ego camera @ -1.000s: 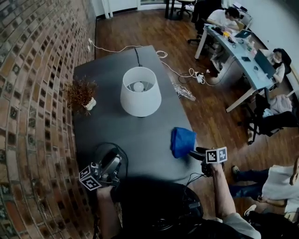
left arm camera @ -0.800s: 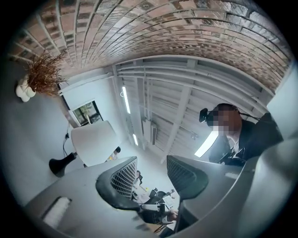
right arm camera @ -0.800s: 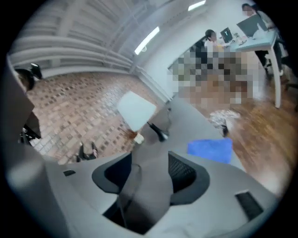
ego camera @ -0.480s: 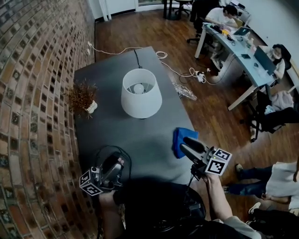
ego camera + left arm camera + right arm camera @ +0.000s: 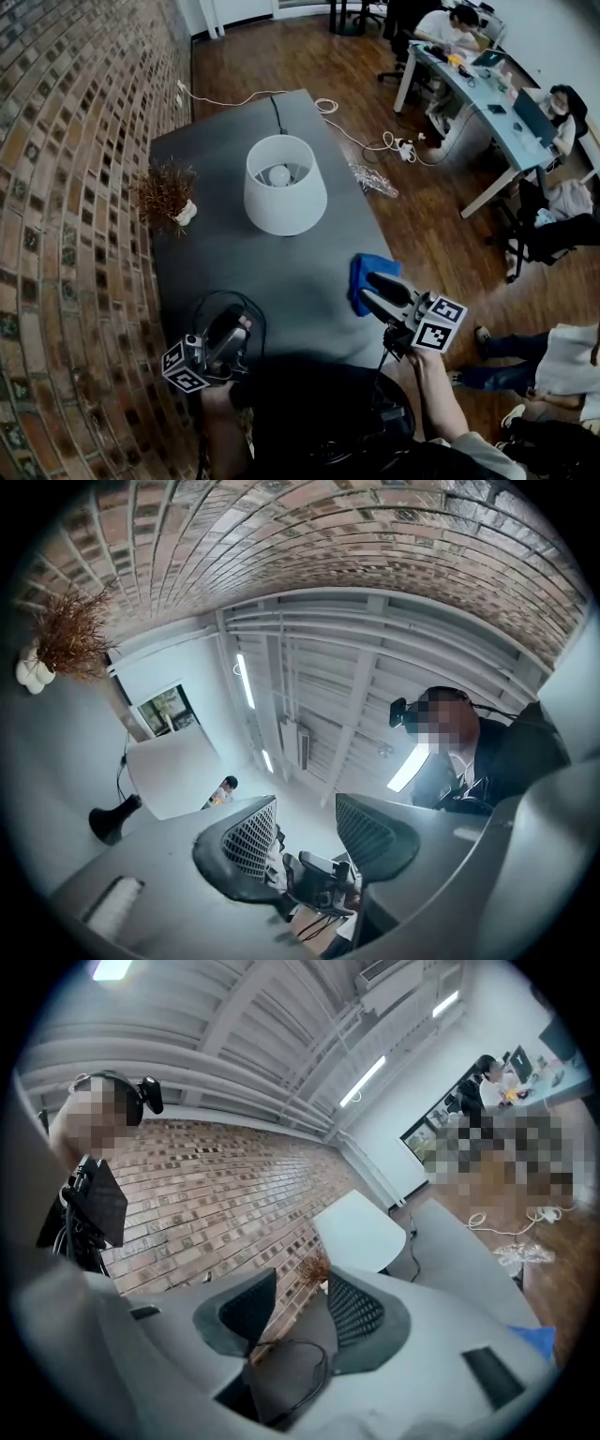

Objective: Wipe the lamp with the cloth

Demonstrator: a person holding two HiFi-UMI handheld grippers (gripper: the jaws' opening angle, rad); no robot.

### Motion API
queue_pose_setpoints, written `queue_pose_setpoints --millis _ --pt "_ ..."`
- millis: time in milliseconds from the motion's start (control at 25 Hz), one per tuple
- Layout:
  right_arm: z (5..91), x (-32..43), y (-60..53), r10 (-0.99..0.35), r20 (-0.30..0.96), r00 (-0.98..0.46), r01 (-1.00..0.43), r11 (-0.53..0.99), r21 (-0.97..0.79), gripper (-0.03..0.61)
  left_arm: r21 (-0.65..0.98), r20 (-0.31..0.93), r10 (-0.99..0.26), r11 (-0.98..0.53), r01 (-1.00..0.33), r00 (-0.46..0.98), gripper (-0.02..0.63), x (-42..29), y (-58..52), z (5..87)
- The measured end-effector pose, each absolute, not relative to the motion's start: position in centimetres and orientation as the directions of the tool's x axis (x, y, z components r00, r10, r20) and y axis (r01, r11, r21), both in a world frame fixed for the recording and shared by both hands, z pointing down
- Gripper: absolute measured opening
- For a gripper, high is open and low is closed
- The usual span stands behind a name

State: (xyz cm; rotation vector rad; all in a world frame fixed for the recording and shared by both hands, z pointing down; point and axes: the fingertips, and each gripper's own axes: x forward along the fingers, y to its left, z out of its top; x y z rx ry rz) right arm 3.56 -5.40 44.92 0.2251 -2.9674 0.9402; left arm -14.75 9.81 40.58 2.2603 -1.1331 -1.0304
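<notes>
Lamp with white cone-shaped shade and dark base (image 5: 285, 192) stands upright about midway along the dark grey surface (image 5: 234, 253). Its bulb shows through the open top and a black cord runs off the far edge. Nothing touches it.

Blue folded cloth (image 5: 364, 265) lies on the right edge of the surface, toward the person and well apart from the lamp. Neither pair of tongs holds it.

Right tongs (image 5: 367, 287) are released. In the right gripper view the jaws stand apart, and only the surface and the red-brown brick wall (image 5: 75, 187) show through the gap. In the head view they overlap the cloth's near part. They aim across the surface at the wall, though, not down at the cloth, so no grip looks lined up.

Left tongs (image 5: 236, 323) are also released and empty. They sit low at the near left corner, tilted up toward the lamp, which I read as parked clear of the working side.

Dried brown plant in a small white pot (image 5: 167, 192) sits just beside the lamp on the wall side. It would likely snag anything wiping round that flank.

Stage: with the cloth down and both tongs empty, the scene fits either a cloth waiting to be taken up or one laid back after the wipe. The shade itself gives no sign either way.
</notes>
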Motion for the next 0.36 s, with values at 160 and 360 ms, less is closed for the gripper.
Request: queue_pose_setpoints --millis 160,360 --pt "45.1 3.4 -5.3 -0.124 0.072 -0.990 -0.143 0.814 -0.562 0.192 0.634 -0.426 -0.810 -0.586 -0.505 0.404 0.187 -14.3 9.6 40.7" --pt "45.4 3.2 -5.2 -0.116 0.087 -0.989 -0.145 0.819 -0.555 0.192 0.632 -0.425 -0.804 -0.592 -0.500 0.416 0.187 -13.6 9.3 40.7"
